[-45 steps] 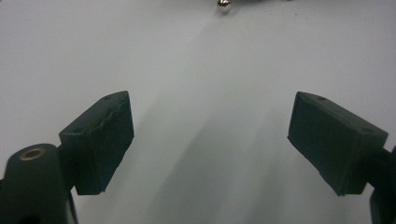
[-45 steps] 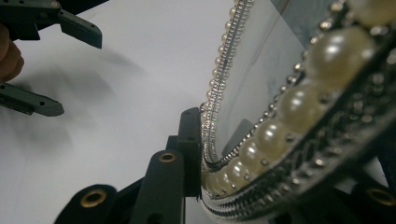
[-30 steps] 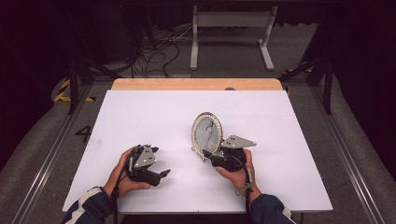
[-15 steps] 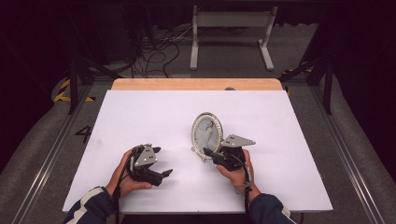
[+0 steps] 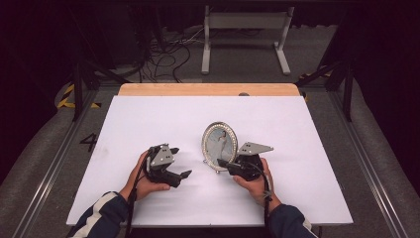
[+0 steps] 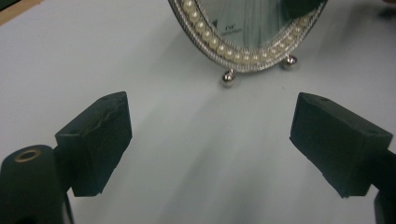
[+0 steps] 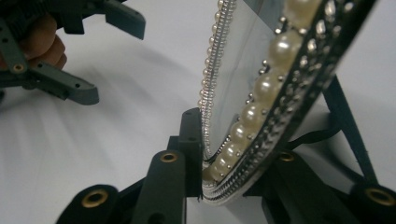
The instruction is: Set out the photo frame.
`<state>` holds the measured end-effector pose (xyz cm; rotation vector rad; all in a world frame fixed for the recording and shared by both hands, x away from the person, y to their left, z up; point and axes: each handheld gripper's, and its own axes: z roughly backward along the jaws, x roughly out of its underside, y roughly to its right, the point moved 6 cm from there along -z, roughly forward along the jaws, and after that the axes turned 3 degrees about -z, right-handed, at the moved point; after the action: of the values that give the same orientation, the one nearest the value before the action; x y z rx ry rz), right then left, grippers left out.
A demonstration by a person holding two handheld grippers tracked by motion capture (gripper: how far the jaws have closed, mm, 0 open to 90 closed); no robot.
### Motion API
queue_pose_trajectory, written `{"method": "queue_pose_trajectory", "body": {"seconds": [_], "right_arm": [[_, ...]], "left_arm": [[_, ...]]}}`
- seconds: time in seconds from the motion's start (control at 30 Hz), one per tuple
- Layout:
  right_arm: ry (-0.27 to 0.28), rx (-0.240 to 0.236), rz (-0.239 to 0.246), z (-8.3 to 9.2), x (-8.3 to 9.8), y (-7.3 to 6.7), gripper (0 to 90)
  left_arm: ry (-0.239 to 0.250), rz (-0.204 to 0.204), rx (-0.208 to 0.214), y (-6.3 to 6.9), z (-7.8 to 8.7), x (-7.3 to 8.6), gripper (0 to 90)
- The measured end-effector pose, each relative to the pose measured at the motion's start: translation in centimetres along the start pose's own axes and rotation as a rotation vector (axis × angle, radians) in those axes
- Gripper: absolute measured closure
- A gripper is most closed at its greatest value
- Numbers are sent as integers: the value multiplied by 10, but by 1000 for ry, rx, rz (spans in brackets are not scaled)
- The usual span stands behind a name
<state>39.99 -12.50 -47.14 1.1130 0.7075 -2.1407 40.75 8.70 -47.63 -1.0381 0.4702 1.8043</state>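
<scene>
High view first: your right gripper has its jaws clamped on the lower right rim of the oval picture frame, which stands upright near the middle of the white table. Those jaws have just been closing, with the frame's edge between them. Your right gripper view confirms the grip: one black pad presses the glass side of the pearl-trimmed rim and the other jaw sits behind the back of the frame, so the rim is pinched from both faces.

Your left gripper rests low over the table just left of the frame, well clear of it. Its jaws are spread wide with nothing between them; in the left gripper view the two pads frame bare table, and the frame's bottom edge with its two small ball feet stands ahead of them, apart from both pads.

Beyond the table's far edge you have a wooden strip, and farther back a tangle of cables on the floor and a metal stand.

The frame's top is cut off in both gripper views, and its back support shows only partly behind the rim in the right gripper view. The picture inside is too small to make out from above.
</scene>
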Motion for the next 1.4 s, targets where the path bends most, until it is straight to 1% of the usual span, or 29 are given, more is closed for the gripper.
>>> {"method": "queue_pose_trajectory", "body": {"seconds": [0.03, 0.07, 0.13, 0.23, 0.27, 0.33, 0.4, 0.5, 0.57, 0.6, 0.63, 0.67, 0.77, 0.83, 0.93, 1.0, 1.1, 1.13, 1.17, 1.2, 1.23, 1.27, 1.3, 1.33, 1.4], "right_arm": [[0, 0, 0, 0, 0, 0, 744], [3, 13, 17, 3, -1, -1, 713], [-1, 28, 29, 5, -2, -2, 679], [-8, 47, 48, 10, 0, -3, 640], [-6, 49, 47, 12, 0, -4, 611], [-9, 67, 50, 15, 2, -4, 584], [-3, 81, 51, 20, 2, -5, 563], [13, 90, 56, 27, 3, -7, 579], [34, 102, 53, 31, 1, -8, 611], [54, 120, 53, 34, 0, -7, 640], [65, 123, 50, 35, -1, -7, 645], [72, 123, 46, 37, -3, -7, 646], [103, 128, 34, 44, -6, -5, 682], [114, 132, 33, 47, -8, -4, 711], [129, 131, 35, 49, -10, -4, 729], [137, 129, 43, 50, -11, -5, 758], [136, 126, 48, 48, -11, -5, 761], [133, 121, 43, 47, -11, -5, 762], [132, 120, 46, 47, -11, -5, 762], [131, 122, 47, 47, -11, -5, 762], [130, 122, 49, 46, -11, -5, 763], [129, 122, 49, 46, -11, -5, 763], [128, 123, 50, 46, -11, -5, 764], [127, 124, 49, 45, -11, -5, 766], [125, 133, 47, 45, -11, -4, 768]], "left_arm": [[0, 0, 0, 0, 0, 0, 133], [18, -4, 6, -1, -7, -8, 134], [28, 9, 23, -2, -14, -15, 134], [40, 13, 29, -3, -25, -23, 134], [36, 17, 30, -4, -28, -24, 135], [28, 21, 26, -6, -34, -25, 135], [36, 49, 47, -10, -40, -27, 135], [52, 83, 60, -15, -47, -30, 135], [54, 77, 58, -16, -51, -30, 136], [52, 75, 56, -17, -53, -30, 139], [48, 79, 63, -17, -55, -30, 140], [44, 91, 75, -17, -58, -30, 139], [50, 105, 96, -18, -63, -32, 139], [56, 118, 106, -17, -65, -34, 143], [58, 120, 117, -15, -67, -35, 152], [57, 99, 121, -14, -67, -36, 172], [88, 80, 128, -12, -62, -40, 283], [95, 68, 139, -11, -61, -41, 326], [89, 61, 138, -9, -60, -42, 336], [80, 57, 126, -9, -60, -42, 328], [80, 60, 124, -9, -60, -41, 333], [81, 67, 126, -9, -59, -41, 344], [77, 63, 120, -11, -59, -40, 372], [78, 61, 124, -11, -58, -40, 393], [70, 52, 121, -11, -56, -40, 403]]}}
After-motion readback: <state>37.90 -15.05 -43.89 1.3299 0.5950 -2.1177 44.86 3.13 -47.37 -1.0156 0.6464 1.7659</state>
